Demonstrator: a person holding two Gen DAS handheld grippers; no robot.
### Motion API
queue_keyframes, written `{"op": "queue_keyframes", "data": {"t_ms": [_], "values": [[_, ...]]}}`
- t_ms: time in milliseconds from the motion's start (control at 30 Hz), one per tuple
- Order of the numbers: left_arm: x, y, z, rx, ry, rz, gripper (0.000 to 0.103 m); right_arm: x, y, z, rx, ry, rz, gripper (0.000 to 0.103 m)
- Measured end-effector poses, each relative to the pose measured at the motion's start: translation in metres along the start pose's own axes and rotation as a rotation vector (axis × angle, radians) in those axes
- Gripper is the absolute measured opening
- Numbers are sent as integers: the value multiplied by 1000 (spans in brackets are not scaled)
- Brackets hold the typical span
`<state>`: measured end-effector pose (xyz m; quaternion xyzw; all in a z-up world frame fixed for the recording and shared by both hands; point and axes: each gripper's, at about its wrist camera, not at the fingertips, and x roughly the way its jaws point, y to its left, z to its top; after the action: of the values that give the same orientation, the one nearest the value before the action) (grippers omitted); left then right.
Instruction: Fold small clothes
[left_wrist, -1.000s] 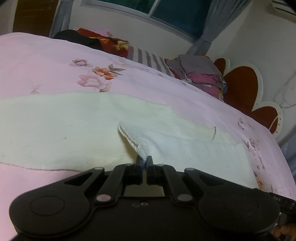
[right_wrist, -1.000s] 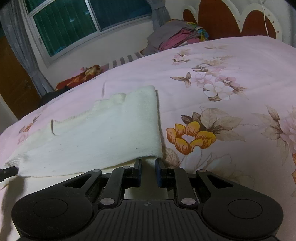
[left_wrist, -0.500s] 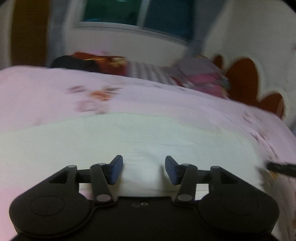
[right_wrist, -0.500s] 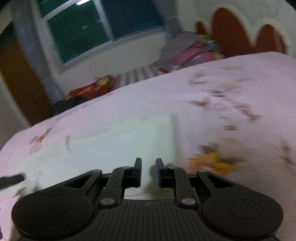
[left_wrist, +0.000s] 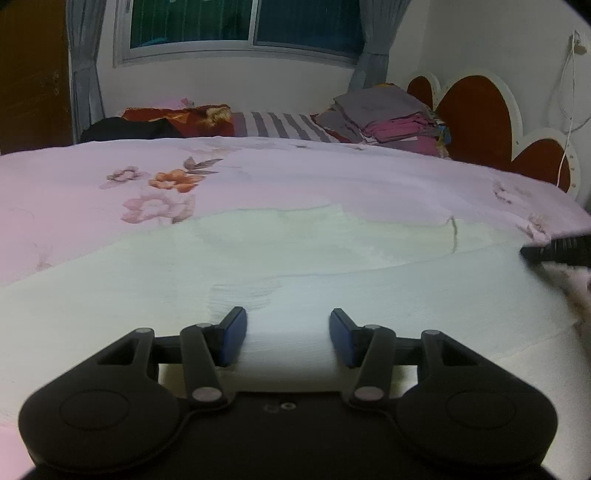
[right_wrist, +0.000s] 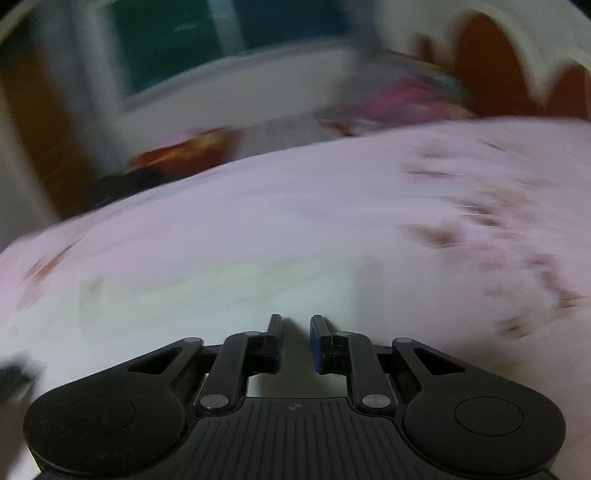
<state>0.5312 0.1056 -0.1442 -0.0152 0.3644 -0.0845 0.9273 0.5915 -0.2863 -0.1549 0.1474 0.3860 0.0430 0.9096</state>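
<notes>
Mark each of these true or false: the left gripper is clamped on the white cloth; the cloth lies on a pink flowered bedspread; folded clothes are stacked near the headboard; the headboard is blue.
1. The left gripper is clamped on the white cloth. False: its jaws stand apart over the cloth, gripping nothing.
2. The cloth lies on a pink flowered bedspread. True.
3. Folded clothes are stacked near the headboard. True.
4. The headboard is blue. False: it is dark red with a white scalloped border.

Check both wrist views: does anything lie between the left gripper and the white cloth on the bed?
Nothing visible does. The left gripper hangs open directly over the white cloth, with only bare cloth between its fingers.
</notes>
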Motion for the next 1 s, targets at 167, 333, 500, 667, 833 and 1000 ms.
{"op": "queue_keyframes", "data": {"t_ms": [167,333,500,667,833,1000], "values": [[-1,-2,5,-9,7,12,50,22,-7,24,-30,29,-45,17],[5,0,7,-21,22,14,54,-7,-5,8,-50,36,-10,17],[-26,6,7,-105,-37,-7,53,-52,8,-36,-135,94,-20,17],[-18,-5,-13,-149,25,-36,58,-76,30,-77,-178,89,-37,17],[-62,1,-28,-161,-60,35,83,-117,52,-71,-131,-47,-25,21],[-108,79,-63,-355,-62,166,83,-125,51,-82,-48,22,-8,36]]}}
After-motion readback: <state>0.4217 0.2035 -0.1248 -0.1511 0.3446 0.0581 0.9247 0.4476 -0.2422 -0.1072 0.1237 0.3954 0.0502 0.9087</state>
